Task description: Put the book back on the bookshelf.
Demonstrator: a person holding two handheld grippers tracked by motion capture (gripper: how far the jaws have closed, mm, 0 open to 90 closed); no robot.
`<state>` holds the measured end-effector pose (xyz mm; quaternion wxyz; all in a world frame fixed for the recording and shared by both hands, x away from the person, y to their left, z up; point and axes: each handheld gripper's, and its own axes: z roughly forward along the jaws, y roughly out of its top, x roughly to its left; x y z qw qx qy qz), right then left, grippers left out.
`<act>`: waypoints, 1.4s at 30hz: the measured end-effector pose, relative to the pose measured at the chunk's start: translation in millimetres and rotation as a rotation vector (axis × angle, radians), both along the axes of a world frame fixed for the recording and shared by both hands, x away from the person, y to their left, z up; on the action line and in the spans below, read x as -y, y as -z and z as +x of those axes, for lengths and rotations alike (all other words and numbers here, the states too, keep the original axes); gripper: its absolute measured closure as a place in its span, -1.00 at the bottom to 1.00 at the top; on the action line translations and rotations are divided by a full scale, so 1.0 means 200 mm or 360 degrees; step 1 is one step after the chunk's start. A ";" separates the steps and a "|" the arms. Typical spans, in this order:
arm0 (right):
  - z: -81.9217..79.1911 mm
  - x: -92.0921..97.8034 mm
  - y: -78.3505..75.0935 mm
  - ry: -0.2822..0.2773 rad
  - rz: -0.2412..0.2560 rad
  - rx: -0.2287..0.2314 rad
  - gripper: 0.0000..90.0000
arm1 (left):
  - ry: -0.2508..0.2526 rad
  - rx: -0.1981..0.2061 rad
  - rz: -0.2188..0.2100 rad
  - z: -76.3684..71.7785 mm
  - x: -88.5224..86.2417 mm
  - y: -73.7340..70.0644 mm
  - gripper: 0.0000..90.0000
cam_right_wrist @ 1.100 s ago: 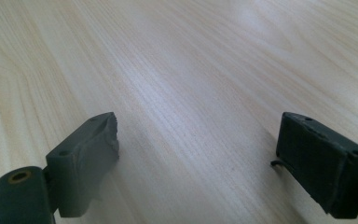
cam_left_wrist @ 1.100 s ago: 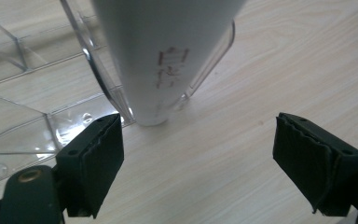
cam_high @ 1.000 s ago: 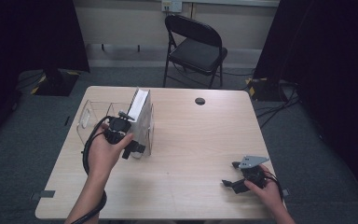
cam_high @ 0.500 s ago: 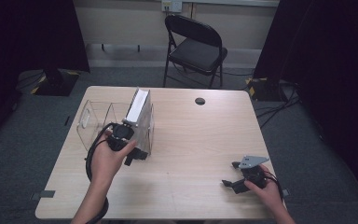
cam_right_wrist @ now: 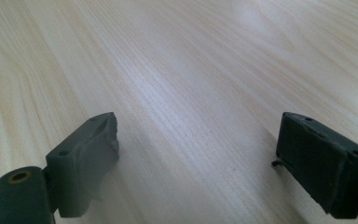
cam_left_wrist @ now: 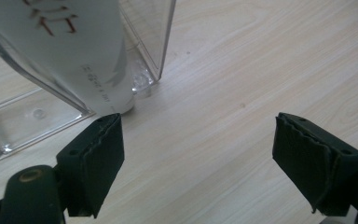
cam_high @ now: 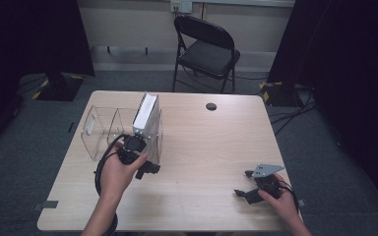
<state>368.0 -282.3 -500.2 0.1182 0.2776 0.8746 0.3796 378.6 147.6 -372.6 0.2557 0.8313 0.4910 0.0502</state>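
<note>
Wooden table point(cam_high: 192, 147): both grippers gape empty; white box's point(cam_left_wrist: 70, 42) top is cropped.

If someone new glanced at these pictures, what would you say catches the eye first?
Probably the white box standing upright in the right end of the clear plastic organiser on the table's left half. Next, the left tongs, open just in front of it, and the right tongs, open over bare wood near the right front corner.

My bench point(cam_high: 202, 147): light wood top. On it a clear acrylic divided holder point(cam_high: 103, 130) at the left with a white book point(cam_high: 145, 115) standing in its end slot, and a small black round disc point(cam_high: 210, 106) near the far edge.
</note>
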 end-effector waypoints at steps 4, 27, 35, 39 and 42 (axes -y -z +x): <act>0.00 0.00 0.00 0.0001 0.0000 -0.0001 -0.73 | 0.0026 0.0001 0.0001 -0.01 0.02 0.02 -0.64; 0.00 0.00 0.00 -0.0001 -0.0001 0.0001 -0.73 | 0.0108 -0.0006 -0.0053 -0.01 0.14 0.12 -0.63; 0.00 0.00 0.00 0.0000 0.0000 0.0000 -0.73 | 0.0136 -0.0026 -0.0063 0.00 0.18 0.15 -0.63; 0.00 0.00 0.00 0.0000 0.0000 0.0000 -0.73 | 0.0147 -0.0032 -0.0076 0.00 0.20 0.17 -0.63; 0.00 0.00 0.00 0.0000 -0.0001 0.0001 -0.73 | 0.0164 -0.0038 -0.0077 0.00 0.21 0.18 -0.64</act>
